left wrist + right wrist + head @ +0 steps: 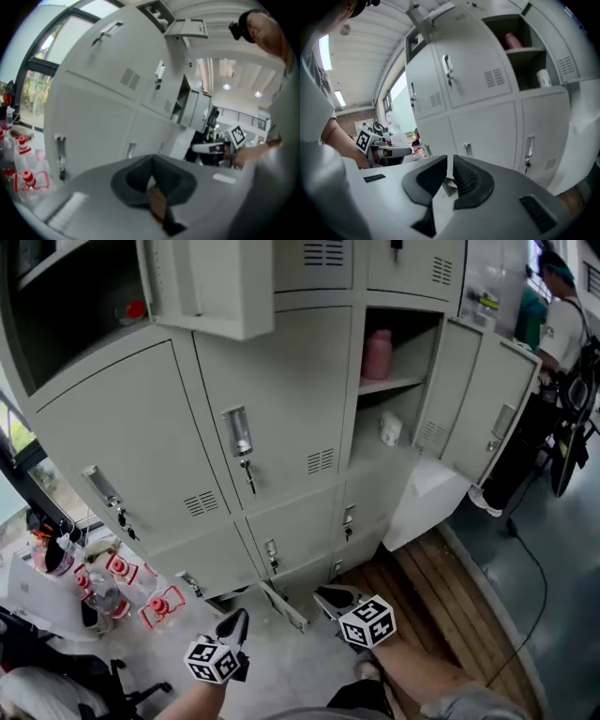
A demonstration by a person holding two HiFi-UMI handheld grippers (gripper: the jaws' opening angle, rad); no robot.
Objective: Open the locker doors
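the left gripper (234, 622) and the right gripper (336, 598) are grey with black jaws. the left cube (214, 661) and the right cube (367, 622) are white with black square marks. the right arm has a grey sleeve (473, 702).

No legible text anywhere

The lockers (281, 399) are sheet metal under smooth, matt pale-grey paint, and their handles (238, 432) are bright, glossy metal. At five o'clock in the head view, the floor planks (450, 606) are brown wood with visible grain. At six o'clock the pale floor (281, 671) looks matt and speckled. The right gripper (450, 164) has matt black pads (471, 180), one ribbed, on smooth grey plastic.
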